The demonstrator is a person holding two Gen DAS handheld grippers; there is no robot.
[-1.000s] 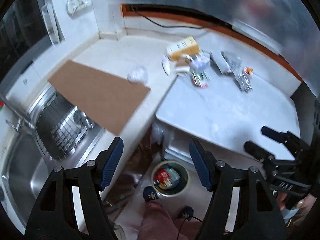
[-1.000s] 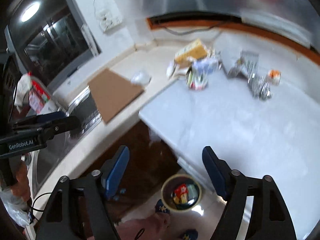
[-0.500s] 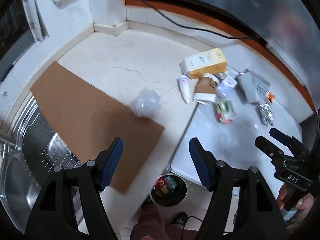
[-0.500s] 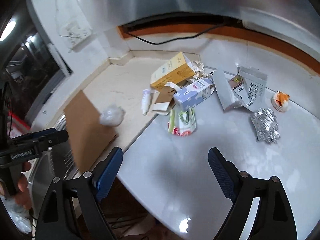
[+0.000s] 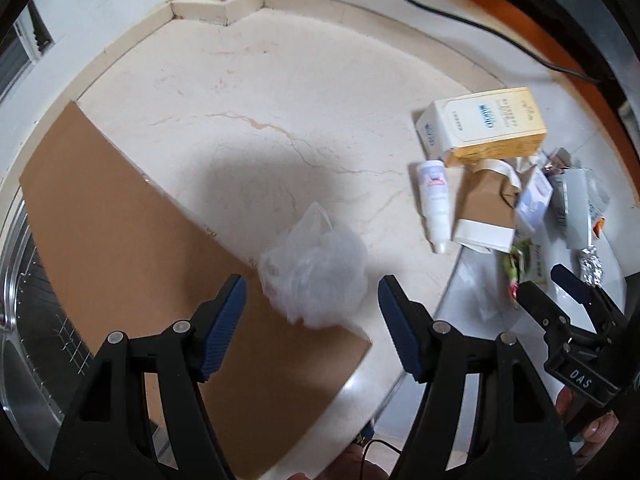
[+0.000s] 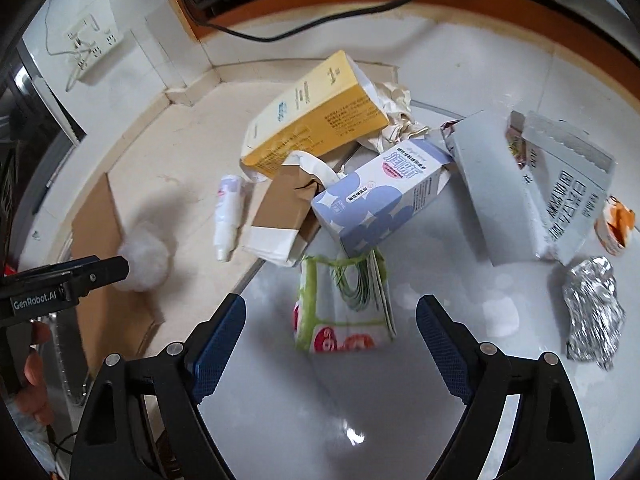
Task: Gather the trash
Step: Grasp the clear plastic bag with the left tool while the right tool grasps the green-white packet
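We see a cream marble counter (image 5: 248,92) carrying cardboard sheet (image 5: 120,240), crumpled plastic bag (image 5: 316,272), white tube (image 5: 434,204); adjoining white slab (image 6: 400,400) carries cartons, foil ball (image 6: 594,312).

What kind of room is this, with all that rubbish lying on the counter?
Most likely a home kitchen. A stone worktop runs into a tiled corner, a steel sink with a wire rack sits at its edge, and a wall socket hangs above the counter.
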